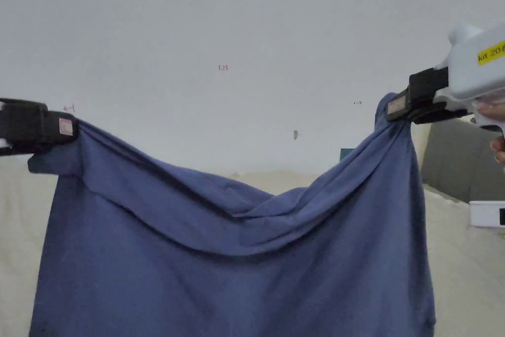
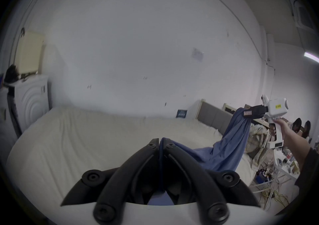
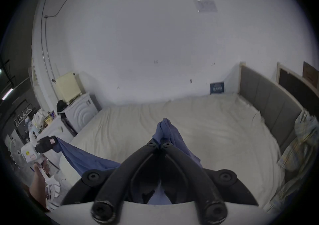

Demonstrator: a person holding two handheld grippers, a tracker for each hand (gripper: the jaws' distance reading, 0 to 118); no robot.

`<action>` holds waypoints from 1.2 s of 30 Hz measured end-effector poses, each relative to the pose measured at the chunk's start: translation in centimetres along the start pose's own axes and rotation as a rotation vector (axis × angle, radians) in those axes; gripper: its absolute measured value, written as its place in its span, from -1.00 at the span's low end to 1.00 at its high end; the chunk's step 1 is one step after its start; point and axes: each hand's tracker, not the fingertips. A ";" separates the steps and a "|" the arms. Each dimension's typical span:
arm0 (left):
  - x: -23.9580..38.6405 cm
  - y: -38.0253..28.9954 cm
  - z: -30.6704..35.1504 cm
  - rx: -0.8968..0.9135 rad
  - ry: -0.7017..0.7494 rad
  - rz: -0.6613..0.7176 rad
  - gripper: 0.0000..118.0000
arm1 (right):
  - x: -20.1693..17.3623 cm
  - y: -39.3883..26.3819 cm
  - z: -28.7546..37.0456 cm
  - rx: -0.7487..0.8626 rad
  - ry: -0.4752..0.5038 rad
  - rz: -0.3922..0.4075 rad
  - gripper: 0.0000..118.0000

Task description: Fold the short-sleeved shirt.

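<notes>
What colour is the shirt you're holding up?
The shirt is plain blue, a bit purplish, with no pattern. The head view shows it best.

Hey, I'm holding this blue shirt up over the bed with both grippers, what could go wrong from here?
The blue shirt sags deeply between the left gripper and right gripper, so it may land creased on the bed. Each grips only a bunched edge, which might slip.

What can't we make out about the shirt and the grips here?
- Shirt hem: cut off by the bottom edge, head view.
- Sleeves and collar: lost in sagging folds.
- Left gripper: body cut off by the left edge, head view.
- Right gripper: cloth bunches over its tips, right gripper view.
</notes>
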 end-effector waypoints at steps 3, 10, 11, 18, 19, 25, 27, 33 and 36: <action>-0.1 4.9 -2.6 0.033 -0.014 0.028 -0.96 | -0.5 4.3 -0.1 0.045 -0.055 0.016 -1.00; 0.1 12.9 -9.0 0.201 0.203 -0.048 -0.96 | -1.0 12.3 -2.0 0.224 -0.225 -0.010 -1.00; 0.2 13.4 -9.8 0.207 0.190 -0.030 -0.96 | -1.1 12.9 -2.2 0.233 -0.223 -0.021 -1.00; -0.9 13.6 -14.3 0.214 0.203 -0.087 -0.96 | -2.4 13.6 -3.8 0.290 -0.255 0.012 -1.00; -1.3 13.0 -15.1 0.205 0.204 -0.090 -0.96 | -2.3 12.9 -4.5 0.285 -0.253 0.021 -1.00; -3.3 2.6 -17.5 0.157 0.155 0.041 -0.96 | 0.8 1.8 -10.1 0.188 -0.203 -0.053 -1.00; -2.4 -3.3 -17.1 0.086 0.096 0.099 -0.96 | 4.3 -2.5 -14.1 0.111 -0.179 -0.084 -1.00; -2.5 -19.7 -14.8 -0.165 0.089 0.076 -0.96 | 9.1 -21.1 -15.7 -0.115 -0.194 -0.172 -1.00; -2.0 -25.0 -11.6 -0.229 0.039 0.098 -0.96 | 10.1 -28.6 -12.9 -0.152 -0.169 -0.190 -1.00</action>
